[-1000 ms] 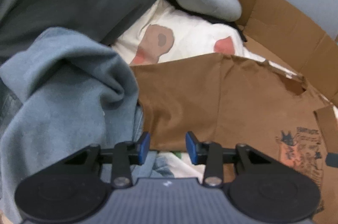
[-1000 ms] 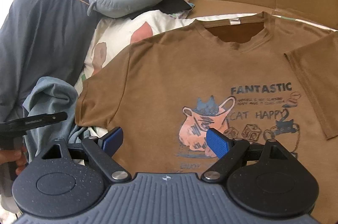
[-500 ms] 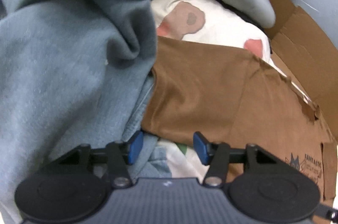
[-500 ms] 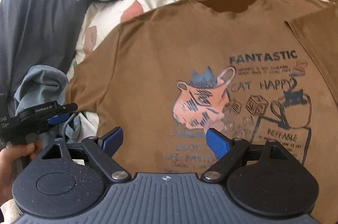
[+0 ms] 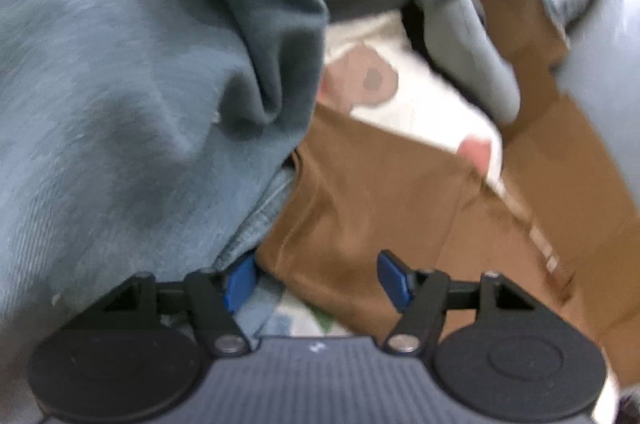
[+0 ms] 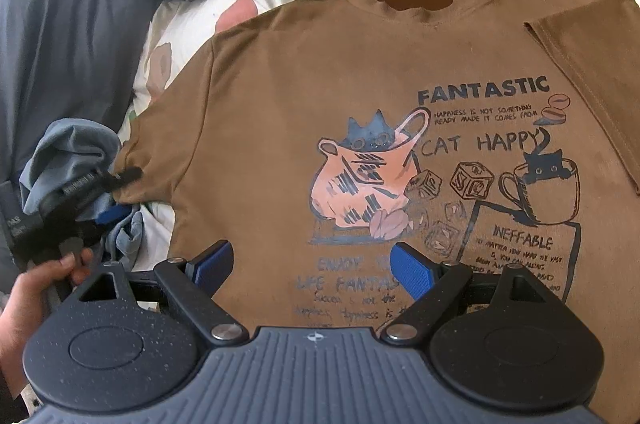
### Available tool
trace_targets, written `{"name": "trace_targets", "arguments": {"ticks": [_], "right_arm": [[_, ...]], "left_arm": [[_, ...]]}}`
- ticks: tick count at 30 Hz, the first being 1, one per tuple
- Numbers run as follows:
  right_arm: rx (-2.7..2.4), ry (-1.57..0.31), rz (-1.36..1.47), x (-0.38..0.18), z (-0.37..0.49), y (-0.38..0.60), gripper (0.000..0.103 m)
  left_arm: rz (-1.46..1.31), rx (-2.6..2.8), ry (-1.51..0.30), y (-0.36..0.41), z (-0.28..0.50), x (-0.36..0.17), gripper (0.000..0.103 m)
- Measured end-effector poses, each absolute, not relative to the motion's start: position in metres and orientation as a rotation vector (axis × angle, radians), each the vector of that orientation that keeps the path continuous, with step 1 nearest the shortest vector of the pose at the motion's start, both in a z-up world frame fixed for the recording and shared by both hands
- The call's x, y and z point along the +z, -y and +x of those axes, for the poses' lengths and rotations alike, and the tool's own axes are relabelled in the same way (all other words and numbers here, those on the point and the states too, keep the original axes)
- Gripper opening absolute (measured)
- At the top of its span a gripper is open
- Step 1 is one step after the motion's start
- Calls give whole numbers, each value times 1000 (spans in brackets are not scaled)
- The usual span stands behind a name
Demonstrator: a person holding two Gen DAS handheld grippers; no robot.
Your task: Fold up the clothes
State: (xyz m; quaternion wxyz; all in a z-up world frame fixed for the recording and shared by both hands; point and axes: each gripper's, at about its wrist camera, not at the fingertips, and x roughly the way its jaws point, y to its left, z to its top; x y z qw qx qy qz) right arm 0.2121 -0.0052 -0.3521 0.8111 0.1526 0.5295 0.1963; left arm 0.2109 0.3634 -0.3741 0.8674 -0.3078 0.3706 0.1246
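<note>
Now, through the left wrist I have the left gripper (image 5: 316, 278), its jaws just opened, straddling the brown T-shirt's sleeve hem (image 5: 336, 264) unpinched, while through the right wrist the right gripper (image 6: 310, 264) hovers spread over the flat-lying brown T-shirt (image 6: 320, 72), so next I'd pinch sleeve and hem to fold inward.

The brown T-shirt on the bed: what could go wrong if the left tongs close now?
1. The blue-grey garment touches the brown T-shirt sleeve at the left tongs, which have just been opening; both fabrics might get pinched.
2. The right tongs hold nothing, so the shirt could drag.
</note>
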Motion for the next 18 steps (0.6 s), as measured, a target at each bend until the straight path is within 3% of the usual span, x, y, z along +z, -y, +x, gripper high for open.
{"name": "trace_targets", "arguments": {"ticks": [3,7,10,18], "right_arm": [[420,-1128,334,-354,212,5,90],[428,-1125,354,-357,213,1,87],[449,-1132,382,-362,214,-8,82],[564,-1124,484,-380,219,-41,44]], "left_arm": [[-711,245,-741,-369,206,-372,53],[-736,229,-734,-373,205,-373,25],[-720,227,-728,-373,204,-369,15],[-657,203,-732,-373,213,-348,8]]}}
